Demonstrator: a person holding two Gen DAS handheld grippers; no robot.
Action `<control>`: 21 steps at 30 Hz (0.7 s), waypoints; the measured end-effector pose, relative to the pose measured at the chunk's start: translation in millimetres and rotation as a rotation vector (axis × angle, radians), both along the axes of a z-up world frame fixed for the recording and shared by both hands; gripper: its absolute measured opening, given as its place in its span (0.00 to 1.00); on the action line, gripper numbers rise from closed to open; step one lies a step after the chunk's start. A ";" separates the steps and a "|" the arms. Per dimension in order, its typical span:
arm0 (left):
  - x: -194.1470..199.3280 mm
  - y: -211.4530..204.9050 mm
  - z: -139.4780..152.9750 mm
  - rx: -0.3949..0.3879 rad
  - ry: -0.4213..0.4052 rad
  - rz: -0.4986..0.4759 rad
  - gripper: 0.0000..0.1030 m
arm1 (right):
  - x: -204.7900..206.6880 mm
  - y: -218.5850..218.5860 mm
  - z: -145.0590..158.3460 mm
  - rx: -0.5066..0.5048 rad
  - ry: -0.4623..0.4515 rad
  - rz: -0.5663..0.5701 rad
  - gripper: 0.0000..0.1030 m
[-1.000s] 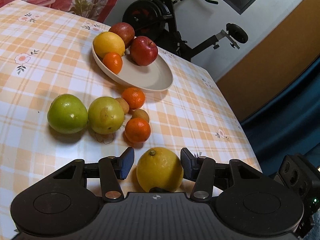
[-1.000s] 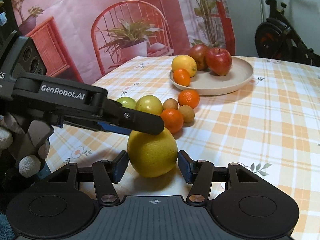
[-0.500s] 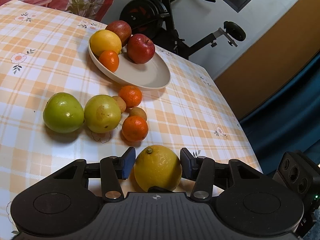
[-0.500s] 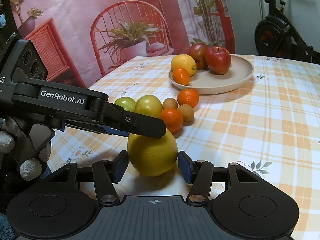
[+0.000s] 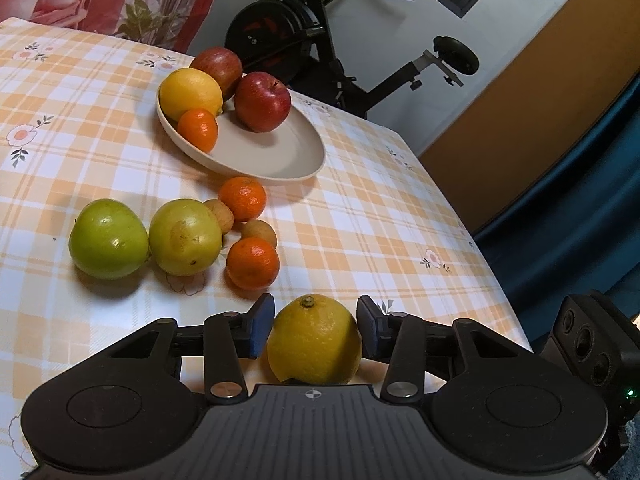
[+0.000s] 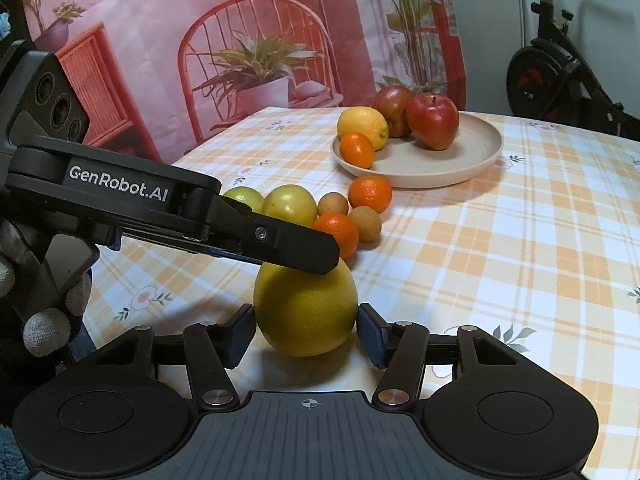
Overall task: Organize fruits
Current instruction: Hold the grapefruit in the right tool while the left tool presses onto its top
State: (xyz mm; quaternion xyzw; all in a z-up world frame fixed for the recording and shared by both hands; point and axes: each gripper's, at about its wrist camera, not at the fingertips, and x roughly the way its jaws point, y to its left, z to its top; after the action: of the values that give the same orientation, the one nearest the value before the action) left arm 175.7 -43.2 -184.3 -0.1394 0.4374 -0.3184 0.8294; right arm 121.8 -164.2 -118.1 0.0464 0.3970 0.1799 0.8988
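lemon (image 5: 315,342) between both grippers' open jaws

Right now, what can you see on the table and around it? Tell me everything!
plate: one, beige, far side of the table
lemons: two, yellow, one on the plate, one near the table edge
red apples: two, on the plate
oranges: three, small, one on the plate, two on the cloth
green apples: two, side by side on the cloth
brown fruits: two, small, among the oranges
tablecloth: one, orange and white checks
exercise bike: one, black, behind the table
left tool: black, around the near lemon
right tool: black, open, around the same lemon
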 end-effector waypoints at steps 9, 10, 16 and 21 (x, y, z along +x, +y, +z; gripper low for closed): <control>-0.3 0.6 -0.9 -0.001 -0.002 0.000 0.46 | 0.0 0.8 0.1 -0.003 0.004 0.001 0.50; -0.3 0.5 -1.0 -0.001 -0.002 0.000 0.46 | 0.0 0.9 0.2 -0.003 0.003 0.001 0.50; -0.6 0.4 -1.2 -0.001 -0.002 0.001 0.46 | 0.2 1.4 0.6 -0.005 0.005 0.001 0.50; -0.8 0.5 -1.4 -0.001 -0.003 0.001 0.47 | -0.9 0.9 -0.3 -0.005 0.010 0.004 0.50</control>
State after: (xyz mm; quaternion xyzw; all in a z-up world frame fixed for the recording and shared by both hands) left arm 174.9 -42.7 -185.6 -0.1395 0.4358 -0.3185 0.8302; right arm 120.9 -163.3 -118.4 0.0442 0.4019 0.1805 0.8966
